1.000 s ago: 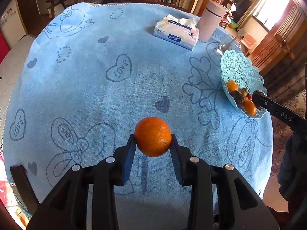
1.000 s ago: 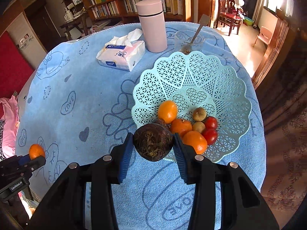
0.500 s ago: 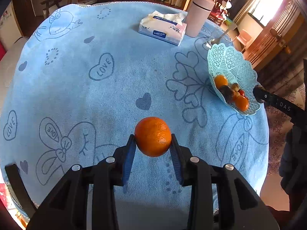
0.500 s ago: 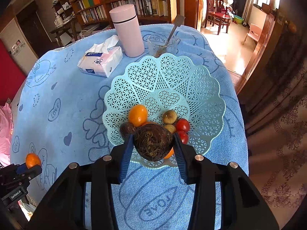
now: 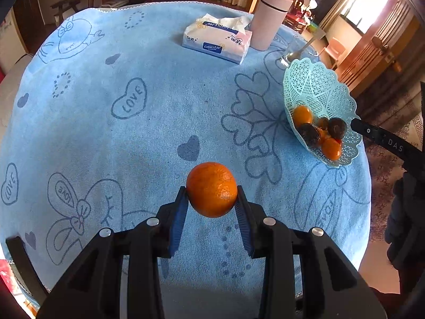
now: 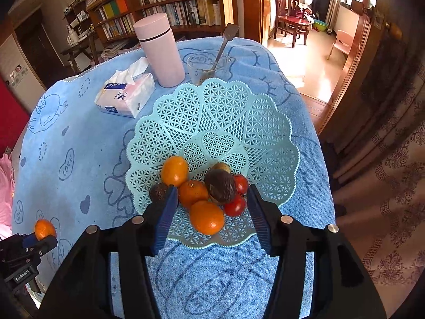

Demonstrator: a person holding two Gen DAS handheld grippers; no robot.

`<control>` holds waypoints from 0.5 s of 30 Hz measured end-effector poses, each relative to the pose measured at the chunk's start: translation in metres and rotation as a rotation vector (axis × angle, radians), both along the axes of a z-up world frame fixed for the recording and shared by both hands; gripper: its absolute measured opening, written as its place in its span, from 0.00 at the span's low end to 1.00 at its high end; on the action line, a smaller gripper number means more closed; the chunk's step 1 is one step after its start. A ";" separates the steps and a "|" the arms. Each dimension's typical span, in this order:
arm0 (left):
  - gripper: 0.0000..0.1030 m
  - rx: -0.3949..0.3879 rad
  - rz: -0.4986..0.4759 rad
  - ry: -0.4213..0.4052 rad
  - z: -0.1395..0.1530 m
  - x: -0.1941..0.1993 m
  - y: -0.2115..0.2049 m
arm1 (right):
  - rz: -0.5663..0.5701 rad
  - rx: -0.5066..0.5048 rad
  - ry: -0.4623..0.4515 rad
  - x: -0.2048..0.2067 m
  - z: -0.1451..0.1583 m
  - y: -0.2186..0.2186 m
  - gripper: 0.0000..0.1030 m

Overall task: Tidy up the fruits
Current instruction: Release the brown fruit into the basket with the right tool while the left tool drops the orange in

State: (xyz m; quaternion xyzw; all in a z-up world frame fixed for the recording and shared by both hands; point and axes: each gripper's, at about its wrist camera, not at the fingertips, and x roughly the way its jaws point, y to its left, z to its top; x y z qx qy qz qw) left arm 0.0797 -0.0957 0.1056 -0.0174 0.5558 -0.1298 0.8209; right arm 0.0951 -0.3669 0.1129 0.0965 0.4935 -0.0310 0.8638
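Right wrist view shows the right gripper [image 6: 211, 194] with jaws just opened and empty, so the dark fruit [image 6: 220, 186] lies in the basket [image 6: 265, 138] at the table's right edge. Left gripper [image 5: 211, 204] clamps the orange [image 5: 211, 189] above the near edge, probably next.

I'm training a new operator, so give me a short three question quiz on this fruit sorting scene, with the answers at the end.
1. True or false: the left claw is shut on an orange.
2. Where does the dark brown fruit lie? A) in the teal basket B) on the blue cloth C) between the pads of the right claw
3. Fill in: the pink tumbler stands beside the ____ pack.

Key: 1 true. 2 A; the right claw's jaws have just been opening and grip nothing, with the fruit lying on the pile in the basket. 3 tissue.
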 end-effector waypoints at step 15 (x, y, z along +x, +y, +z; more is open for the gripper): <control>0.35 -0.027 -0.191 -0.046 0.006 0.029 -0.097 | -0.126 0.020 0.067 -0.067 -0.013 -0.061 0.54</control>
